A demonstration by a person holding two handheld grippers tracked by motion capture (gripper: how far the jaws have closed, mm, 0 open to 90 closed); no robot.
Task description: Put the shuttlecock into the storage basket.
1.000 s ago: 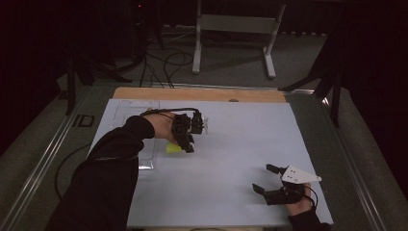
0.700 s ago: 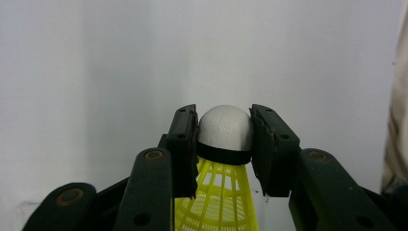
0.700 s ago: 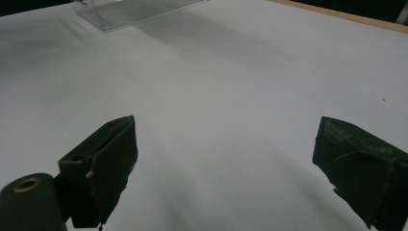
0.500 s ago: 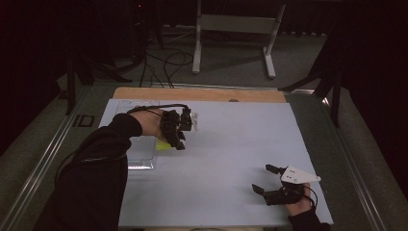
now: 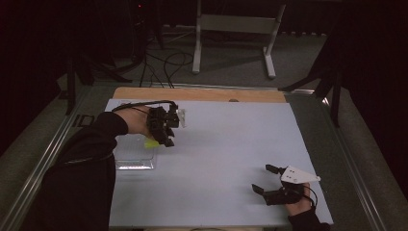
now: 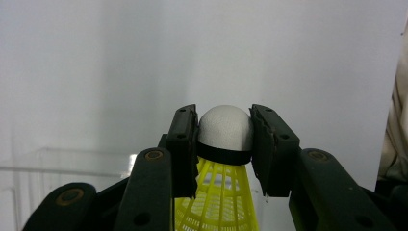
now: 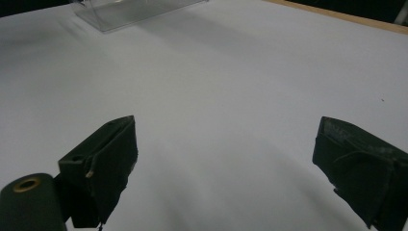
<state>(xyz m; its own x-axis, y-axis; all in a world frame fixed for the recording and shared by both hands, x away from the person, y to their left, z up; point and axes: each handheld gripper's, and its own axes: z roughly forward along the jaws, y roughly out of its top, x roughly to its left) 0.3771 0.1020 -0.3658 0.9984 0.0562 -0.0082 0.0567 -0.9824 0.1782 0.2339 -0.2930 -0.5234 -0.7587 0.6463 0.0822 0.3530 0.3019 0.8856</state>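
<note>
Currently the left gripper [image 5: 166,137] has a shuttlecock [image 6: 225,144] clamped: both pads press on its white cork head from the sides, black band just under the cork sitting between the jaws, yellow mesh skirt pointing back toward the gripper body. Cork pokes out a bit past the jaw tips. In the high view the shuttlecock [image 5: 150,143] shows as a yellow patch under the gripper, held above the table [image 5: 231,144], over the far right corner of a clear box [image 5: 134,156] at the sheet's left edge. Left gripper view has that box [image 6: 62,166] low left, behind the jaws. Can't tell whether the skirt touches the box.

Right gripper [image 5: 269,180] sits near the front right corner of the table, well apart from the shuttlecock. Jaws spread wide, nothing between them, just bare white sheet in the right gripper view [image 7: 223,163]. Box [image 7: 130,12] far off at the top there.
</note>
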